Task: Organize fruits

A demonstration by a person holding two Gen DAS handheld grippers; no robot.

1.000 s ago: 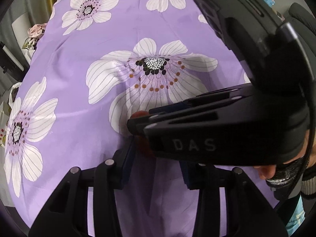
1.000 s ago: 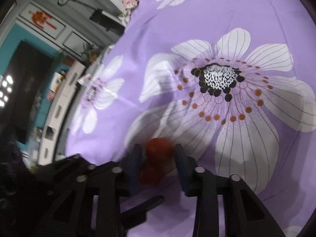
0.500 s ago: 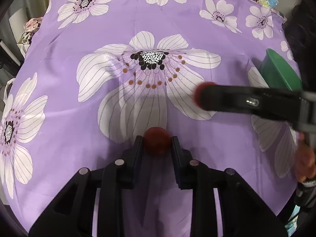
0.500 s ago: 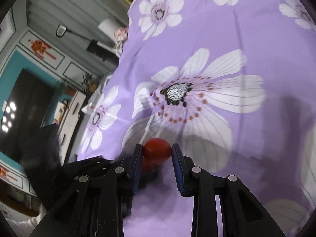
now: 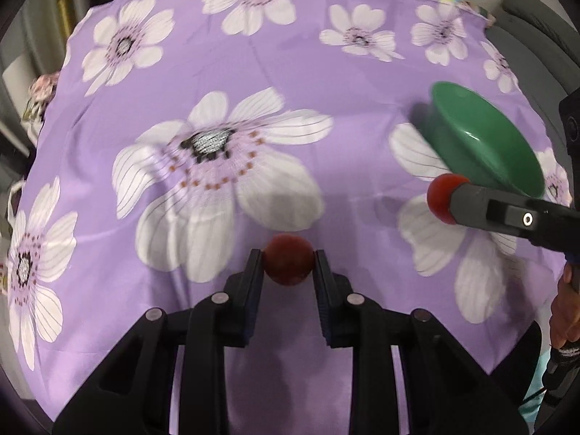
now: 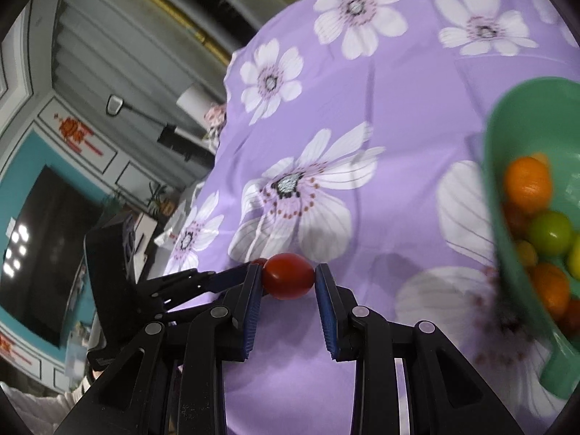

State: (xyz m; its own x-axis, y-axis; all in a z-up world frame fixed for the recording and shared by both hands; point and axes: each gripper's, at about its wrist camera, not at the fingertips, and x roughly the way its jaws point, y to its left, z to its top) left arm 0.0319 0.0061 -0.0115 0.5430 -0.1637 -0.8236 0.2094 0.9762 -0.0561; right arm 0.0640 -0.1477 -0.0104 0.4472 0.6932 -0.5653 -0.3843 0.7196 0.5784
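Purple cloth printed with large white flowers covers the counter and fills most of both wrist views. Green bowl stands on the cloth at the right side of the right wrist view, holding a heap of small round fruits, orange, green and yellow among them; in the left wrist view the same bowl appears at the upper right, seen from outside so that its contents are hidden. Left tool reaches forward over the cloth, its jaws having just been closing, and now clamps a dark red tomato between its two pads, one pad touching each side of the fruit. Right tool likewise grips a brighter red tomato crosswise between its pads, jaws drawn in tight on it. In the left wrist view the right tool enters from the right edge, its red tomato at the tip just in front of the bowl's near rim; part of a hand shows below it. In the right wrist view the left tool lies low at the left, its fingers pointing toward the held tomato. Both tomatoes are clear of the cloth and outside the bowl.
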